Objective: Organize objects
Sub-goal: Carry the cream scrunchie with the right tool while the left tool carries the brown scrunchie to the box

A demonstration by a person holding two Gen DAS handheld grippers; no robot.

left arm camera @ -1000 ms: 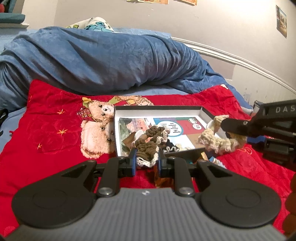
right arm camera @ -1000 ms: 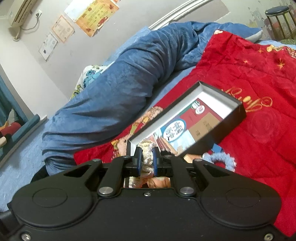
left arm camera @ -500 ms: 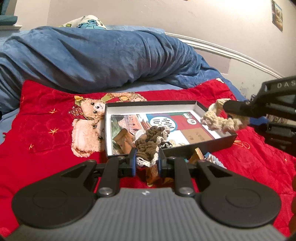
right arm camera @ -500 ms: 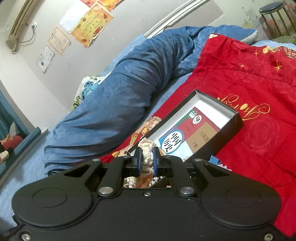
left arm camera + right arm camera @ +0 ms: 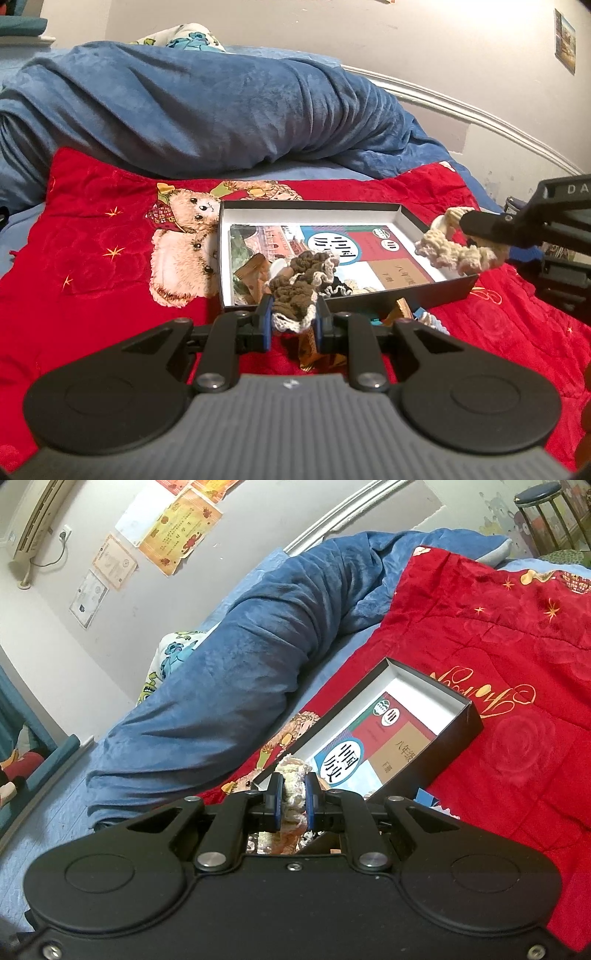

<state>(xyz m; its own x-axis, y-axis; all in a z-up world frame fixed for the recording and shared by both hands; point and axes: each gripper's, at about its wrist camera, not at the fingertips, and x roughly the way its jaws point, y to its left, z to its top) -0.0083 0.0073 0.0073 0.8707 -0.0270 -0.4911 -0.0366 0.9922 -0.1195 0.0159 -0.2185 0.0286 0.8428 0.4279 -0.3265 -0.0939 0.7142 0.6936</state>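
— Status of left gripper [image 5: 293, 323]?
— Pinching a brown scrunchie [image 5: 301, 282] with a cream lace edge, at 6 o'clock of the black box [image 5: 437, 293], just above its near rim.

— Right gripper [image 5: 294, 805]?
— Clamped on a cream scrunchie [image 5: 291, 771]. From the left wrist view, hanging at the 3 o'clock corner of the box, above the rim.

— Handling?
— Judged light, soft, springy; no breakage risk. Liable to sag and snag on the rim or cling to a pad on release. Best taken across the bunched band, as now.

— Box contents?
— A printed book [image 5: 354, 254] lying flat on the floor, with wrappers and small items at the 7 o'clock end.

— Differences between views?
— Left wrist view alone shows both scrunchies and the bear-print red blanket [image 5: 110, 266] under the box. Right wrist view alone shows the certificates [image 5: 177, 520] on the wall and a stool [image 5: 539, 502]; own load mostly hidden between the fingers.
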